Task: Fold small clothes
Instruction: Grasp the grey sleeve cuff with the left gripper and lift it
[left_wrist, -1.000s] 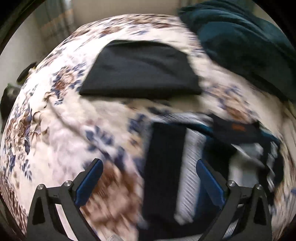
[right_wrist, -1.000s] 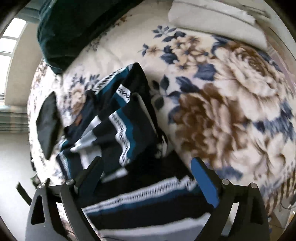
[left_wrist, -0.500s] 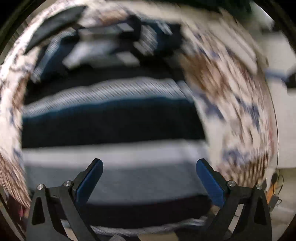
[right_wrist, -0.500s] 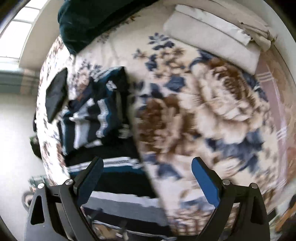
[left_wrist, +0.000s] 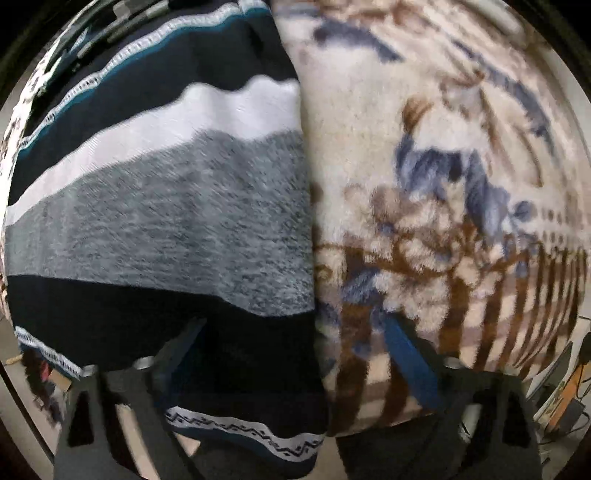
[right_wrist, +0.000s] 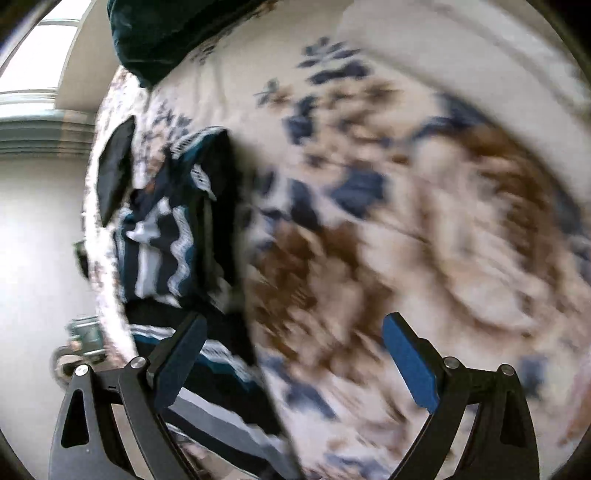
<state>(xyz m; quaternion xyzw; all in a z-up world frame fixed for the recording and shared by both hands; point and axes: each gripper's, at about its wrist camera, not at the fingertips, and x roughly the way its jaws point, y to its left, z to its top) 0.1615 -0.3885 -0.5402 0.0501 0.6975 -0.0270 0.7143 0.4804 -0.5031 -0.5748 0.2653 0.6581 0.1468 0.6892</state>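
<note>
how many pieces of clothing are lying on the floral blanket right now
2 on the blanket: a striped sweater spread along its left side, and a plain black folded garment beyond it, nearer the far edge. The image is blurred, so others may be hidden.

Spread tongs (left_wrist: 295, 354) straddle the striped sweater's (left_wrist: 166, 206) edge on floral blanket (left_wrist: 443, 184).

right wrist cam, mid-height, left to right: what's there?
Pale wall → folded black garment → striped knit sweater → floral blanket.
</note>
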